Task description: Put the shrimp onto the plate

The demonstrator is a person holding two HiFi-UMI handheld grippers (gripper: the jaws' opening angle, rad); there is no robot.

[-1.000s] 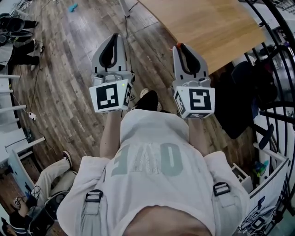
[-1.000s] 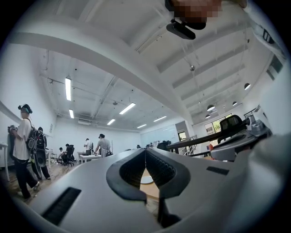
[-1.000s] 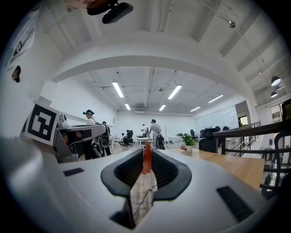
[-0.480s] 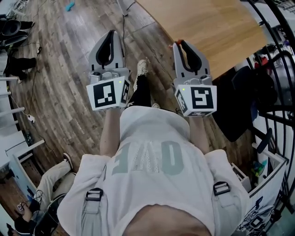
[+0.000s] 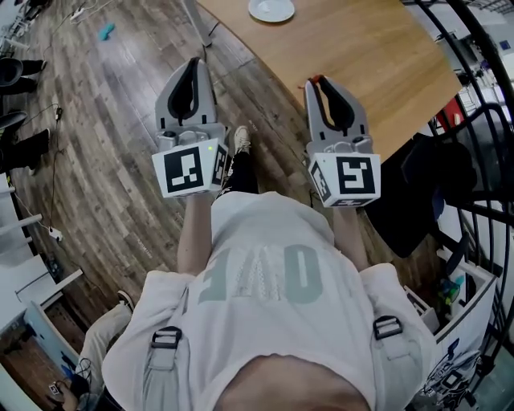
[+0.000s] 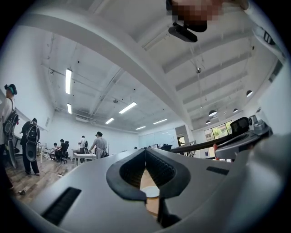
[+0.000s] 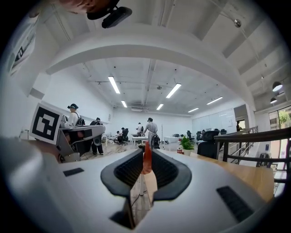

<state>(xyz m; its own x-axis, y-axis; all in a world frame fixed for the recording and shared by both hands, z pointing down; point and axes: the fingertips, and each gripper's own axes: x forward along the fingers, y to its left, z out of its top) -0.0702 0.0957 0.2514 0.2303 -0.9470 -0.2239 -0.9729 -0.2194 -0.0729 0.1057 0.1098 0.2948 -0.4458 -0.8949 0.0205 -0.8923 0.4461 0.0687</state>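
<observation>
Dark plank floor [image 5: 104, 120], a light wooden table [image 5: 377, 56] (rounded edge), white ceiling [image 6: 91, 68] with strip lights [image 6: 68, 81].

Light wooden desk [image 5: 377, 56] up ahead, one white plate [image 5: 271, 10] lying on it near the edge, plank floor [image 5: 104, 160] underneath.

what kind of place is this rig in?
Probably an open-plan office or lab: rows of ceiling strip lights, desks with office chairs in the background, and a wood-plank floor.
</observation>
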